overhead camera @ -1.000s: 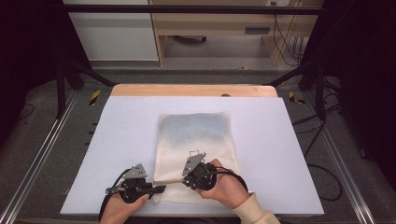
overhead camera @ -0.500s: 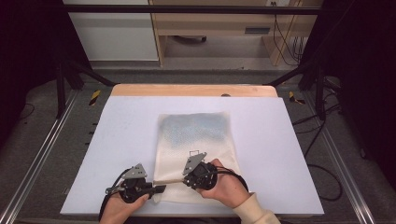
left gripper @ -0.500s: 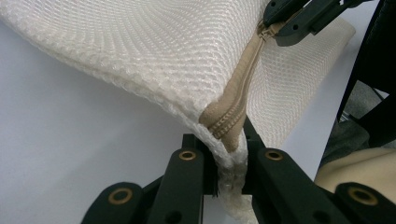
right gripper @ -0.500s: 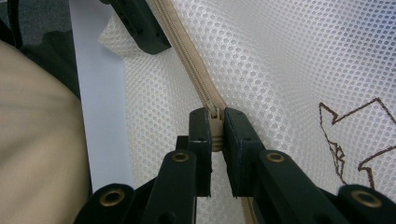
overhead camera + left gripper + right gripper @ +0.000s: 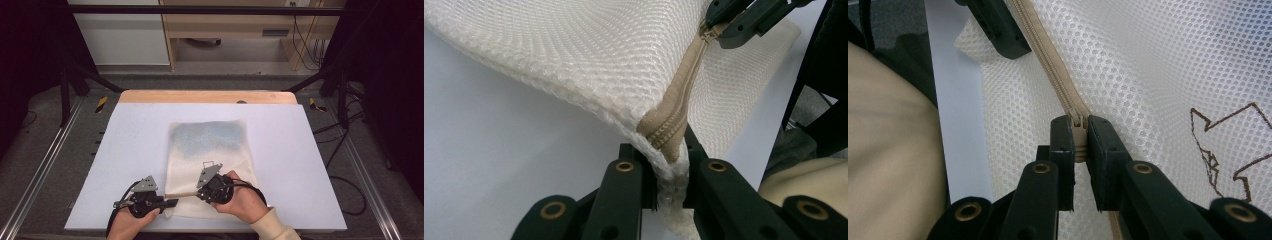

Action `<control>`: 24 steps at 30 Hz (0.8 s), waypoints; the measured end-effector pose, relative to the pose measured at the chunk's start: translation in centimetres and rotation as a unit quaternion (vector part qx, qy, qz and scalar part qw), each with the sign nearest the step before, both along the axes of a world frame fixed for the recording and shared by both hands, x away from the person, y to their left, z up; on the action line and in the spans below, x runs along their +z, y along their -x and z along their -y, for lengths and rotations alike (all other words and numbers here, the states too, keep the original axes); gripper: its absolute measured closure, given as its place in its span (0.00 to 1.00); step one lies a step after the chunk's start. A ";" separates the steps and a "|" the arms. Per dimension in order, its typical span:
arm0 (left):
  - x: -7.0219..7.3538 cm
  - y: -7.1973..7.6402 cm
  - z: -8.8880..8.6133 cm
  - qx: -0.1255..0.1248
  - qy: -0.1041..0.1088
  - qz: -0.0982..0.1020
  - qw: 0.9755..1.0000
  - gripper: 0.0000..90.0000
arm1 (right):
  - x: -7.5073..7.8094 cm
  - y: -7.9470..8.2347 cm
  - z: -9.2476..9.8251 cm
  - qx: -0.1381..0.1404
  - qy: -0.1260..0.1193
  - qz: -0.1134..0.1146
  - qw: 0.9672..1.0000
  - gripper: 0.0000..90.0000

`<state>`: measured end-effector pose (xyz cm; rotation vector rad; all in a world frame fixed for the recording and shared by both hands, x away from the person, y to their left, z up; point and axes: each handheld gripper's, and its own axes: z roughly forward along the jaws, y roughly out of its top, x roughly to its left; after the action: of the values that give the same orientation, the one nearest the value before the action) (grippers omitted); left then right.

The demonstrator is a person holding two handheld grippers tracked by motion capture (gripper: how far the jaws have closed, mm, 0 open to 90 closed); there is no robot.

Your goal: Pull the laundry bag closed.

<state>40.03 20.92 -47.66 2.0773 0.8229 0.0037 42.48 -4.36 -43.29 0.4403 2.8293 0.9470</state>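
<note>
Two grippers work one white mesh laundry bag (image 5: 210, 155) lying flat on the pale blue table top (image 5: 125, 150), near the person's edge of it, in the high view. Left gripper (image 5: 167, 202) sits low at the bag's near left corner, jaws clamped on that corner right at the end of the tan zipper (image 5: 676, 110); left gripper view shows mesh and zipper tape pinched between both pads, fabric lifted off the table and pulled taut. Right gripper (image 5: 200, 187) is just beside it, further along the same near edge, jaws clenched on the zipper pull (image 5: 1078, 131); right gripper view shows the small tan tab squeezed between the black pads, closed zipper teeth running away toward the left gripper. Zipper stretches in a straight line between the two grippers. Bag has a brown outline print (image 5: 1228, 150) on the mesh and bluish contents (image 5: 212, 135) showing through at its far end. Right hand (image 5: 245, 200) wraps its gripper, cream sleeve (image 5: 272, 227) at bottom edge.
</note>
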 end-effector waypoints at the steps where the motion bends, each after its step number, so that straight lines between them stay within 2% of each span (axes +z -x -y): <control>1: 0.1 0.0 0.0 -0.001 0.003 0.001 1.000 0.93 | 0.1 0.0 0.1 0.000 0.000 0.001 1.000 0.91; 4: 0.1 0.0 0.0 0.000 0.004 0.003 1.000 0.93 | 0.2 0.1 0.3 -0.002 -0.006 0.003 1.000 0.91; 24: 0.1 0.0 -0.1 0.000 0.008 0.002 1.000 0.93 | 0.3 -0.1 1.9 -0.024 -0.007 0.003 1.000 0.91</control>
<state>40.03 21.02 -47.53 2.0621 0.8179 0.0020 42.53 -6.31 -42.96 0.5023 2.7945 0.9580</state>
